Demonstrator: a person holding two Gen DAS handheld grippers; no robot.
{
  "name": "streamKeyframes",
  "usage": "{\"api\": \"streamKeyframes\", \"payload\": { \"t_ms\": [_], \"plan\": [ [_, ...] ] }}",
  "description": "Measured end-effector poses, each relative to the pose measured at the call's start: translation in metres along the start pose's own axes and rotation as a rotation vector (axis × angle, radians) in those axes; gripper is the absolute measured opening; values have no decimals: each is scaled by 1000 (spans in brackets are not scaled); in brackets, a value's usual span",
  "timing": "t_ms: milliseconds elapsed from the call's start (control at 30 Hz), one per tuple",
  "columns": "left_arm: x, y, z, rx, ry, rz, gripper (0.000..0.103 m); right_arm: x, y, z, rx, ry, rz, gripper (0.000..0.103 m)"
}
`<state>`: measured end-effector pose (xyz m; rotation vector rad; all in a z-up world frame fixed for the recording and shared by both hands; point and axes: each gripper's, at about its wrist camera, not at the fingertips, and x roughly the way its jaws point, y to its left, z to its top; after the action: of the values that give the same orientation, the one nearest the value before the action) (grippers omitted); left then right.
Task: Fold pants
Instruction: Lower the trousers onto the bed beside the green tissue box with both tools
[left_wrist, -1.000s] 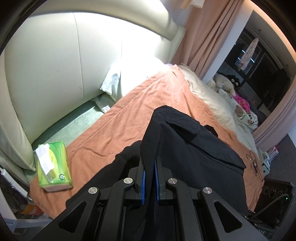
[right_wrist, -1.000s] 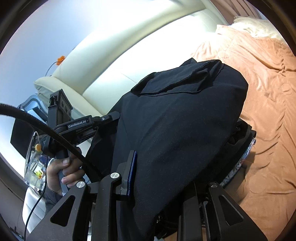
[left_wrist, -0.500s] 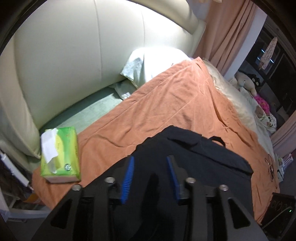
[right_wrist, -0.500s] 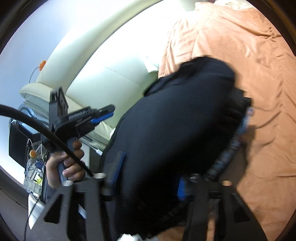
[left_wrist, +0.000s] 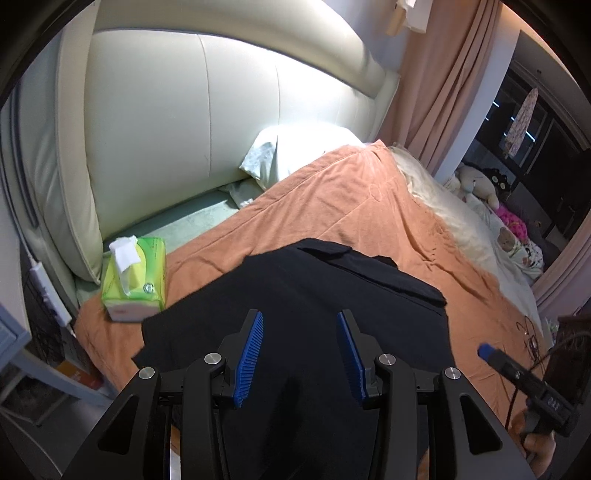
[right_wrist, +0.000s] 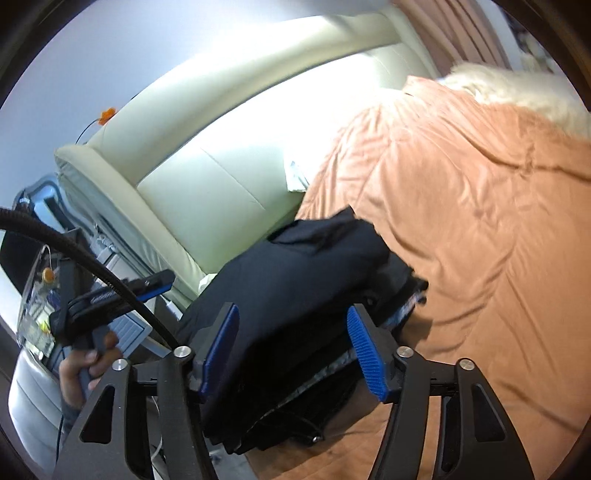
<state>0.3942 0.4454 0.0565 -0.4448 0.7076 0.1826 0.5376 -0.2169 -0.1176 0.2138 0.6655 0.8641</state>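
The left gripper (left_wrist: 300, 349) sits at bottom centre of the left wrist view, blue pads spread apart w/ nothing pinched; the black pants (left_wrist: 314, 295) lie just beyond and below the tips, cloth showing through the gap but not pressed by either pad. The pants look folded into a compact dark bundle, lower centre of the frame, resting on the orange blanket (left_wrist: 332, 206) that covers the bed. In the right wrist view the right gripper (right_wrist: 293, 350) is at bottom centre, its jaws closing; the pants (right_wrist: 295, 273) lie in the gap between the pads, pads not pressing on them. A patterned lining edge shows at the bundle's right side. Mid-left in that view a hand (right_wrist: 85, 369) holds the other gripper's handle, a black cable arcing past it. Further out in the left view: a green tissue pack (left_wrist: 135, 280) at left, just beside the pants' edge; a white pillow (left_wrist: 295, 151) at upper centre against the cream headboard (left_wrist: 184, 110); pink curtains (left_wrist: 443, 92) upper right; stuffed toys (left_wrist: 476, 181) at far right.
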Motion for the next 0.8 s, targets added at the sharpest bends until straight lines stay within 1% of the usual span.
{"api": "streamKeyframes", "payload": {
  "t_ms": [67, 167, 233, 267, 333, 400, 467, 500, 533, 600, 667, 800],
  "plan": [
    [-3, -8, -6, -4, -4, -5, 44, 12, 20, 9, -46, 14, 5, 56],
    [-6, -22, -16, 3, -18, 22, 44, 24, 40, 17, -108, 31, 16, 54],
    [-4, -27, -21, -6, -17, 24, 44, 29, 45, 22, -134, 44, 32, 49],
    [-2, -30, -24, -13, -18, 24, 44, 41, 50, 33, -142, 53, 41, 48],
    [0, -35, -28, -13, -24, 31, 44, 55, 54, 42, -155, 66, 56, 48],
    [2, -37, -34, -28, -27, 20, 44, 71, 54, 48, -178, 80, 73, 48],
    [7, -41, -39, -23, -27, 24, 44, 75, 56, 43, -208, 91, 95, 48],
    [12, -42, -42, -24, -19, 26, 44, 98, 54, 55, -218, 101, 98, 48],
    [17, -42, -44, -29, -8, 21, 44, 117, 50, 59, -233, 109, 104, 48],
    [33, -40, -52, -42, 33, 20, 44, 131, 48, 57, -266, 132, 88, 41],
    [44, -39, -61, -45, 58, 30, 44, 141, 43, 54, -292, 144, 84, 39],
    [48, -43, -73, -30, 61, 32, 44, 145, 37, 43, -348, 158, 70, 39]
  ]
}}
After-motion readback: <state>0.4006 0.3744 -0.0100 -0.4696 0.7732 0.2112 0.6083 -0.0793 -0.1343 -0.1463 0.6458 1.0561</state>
